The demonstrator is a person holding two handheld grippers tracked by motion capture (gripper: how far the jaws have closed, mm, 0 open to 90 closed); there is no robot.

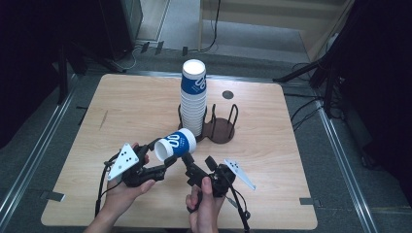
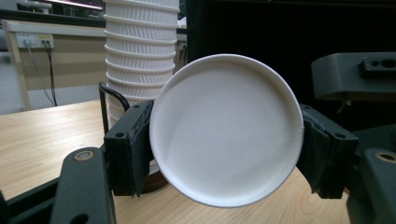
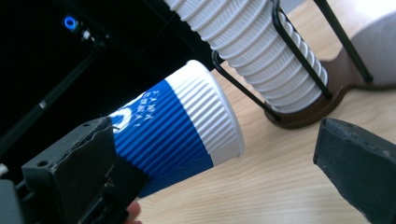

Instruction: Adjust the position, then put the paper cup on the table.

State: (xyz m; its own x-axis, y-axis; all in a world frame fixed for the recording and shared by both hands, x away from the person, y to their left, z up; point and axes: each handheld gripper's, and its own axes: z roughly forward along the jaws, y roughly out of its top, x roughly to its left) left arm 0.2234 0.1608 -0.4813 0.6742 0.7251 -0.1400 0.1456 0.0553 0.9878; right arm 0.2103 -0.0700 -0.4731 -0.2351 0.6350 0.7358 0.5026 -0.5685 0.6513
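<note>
left hand-held gripper [image 2: 226,154]: clamped across the base of a blue-and-white paper cup [image 1: 176,143], held on its side, likely for nesting.
desk [image 1: 272,160]: bears the cup stack [image 1: 194,97] in a wire rack [image 1: 219,127] at 1 o'clock of the cup.
right hand-held gripper [image 3: 224,172]: jaws wide, empty, at 5 o'clock of the cup.
hidden: cup's mouth.

Blue-and-white ribbed paper cup [image 1: 177,144] lies sideways betw. grippers, just before tall cup stack [image 1: 193,97] in dark wire rack [image 1: 221,127] on wooden table [image 1: 272,145].
</note>
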